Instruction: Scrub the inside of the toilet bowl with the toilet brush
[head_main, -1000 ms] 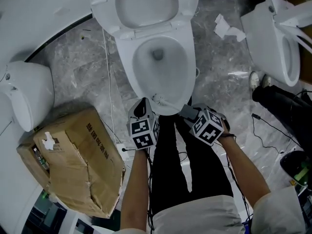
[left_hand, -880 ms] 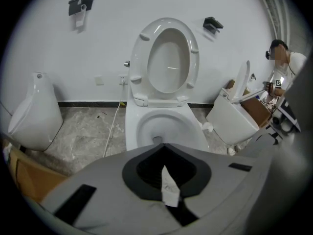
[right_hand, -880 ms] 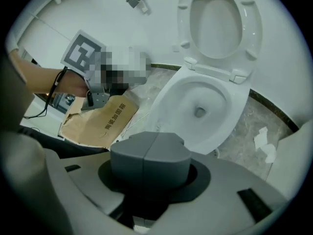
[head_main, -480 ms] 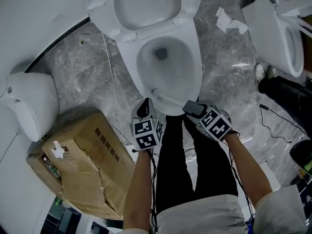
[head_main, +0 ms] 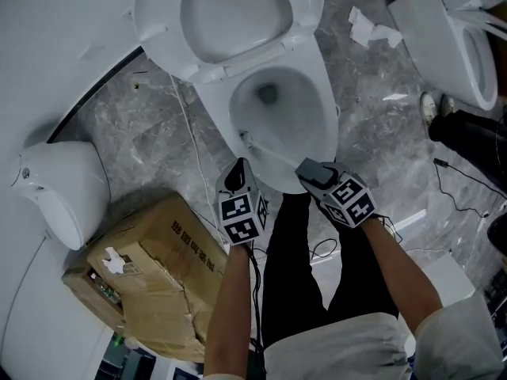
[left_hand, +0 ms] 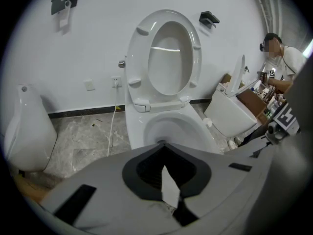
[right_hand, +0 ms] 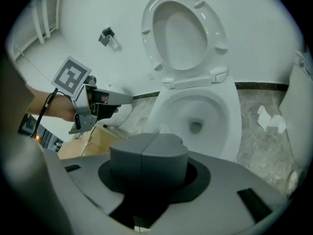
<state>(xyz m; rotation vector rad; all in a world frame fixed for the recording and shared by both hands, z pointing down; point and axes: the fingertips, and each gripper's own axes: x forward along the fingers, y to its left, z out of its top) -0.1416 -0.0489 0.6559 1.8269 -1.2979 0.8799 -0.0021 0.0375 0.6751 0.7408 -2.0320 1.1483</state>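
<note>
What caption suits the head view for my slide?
Right tongs hold a white long-handled toilet brush reaching into the white ceramic toilet bowl; left tongs hover alongside.

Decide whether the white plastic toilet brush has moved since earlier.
Yes: the white plastic toilet brush slid from the front rim of the white ceramic toilet bowl toward its drain.

toilet brush [head_main: 268,153]: head too small to tell | second toilet [head_main: 445,32]: cut by right edge

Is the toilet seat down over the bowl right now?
No, the white plastic toilet seat stands raised upright behind the open white ceramic toilet bowl.
</note>
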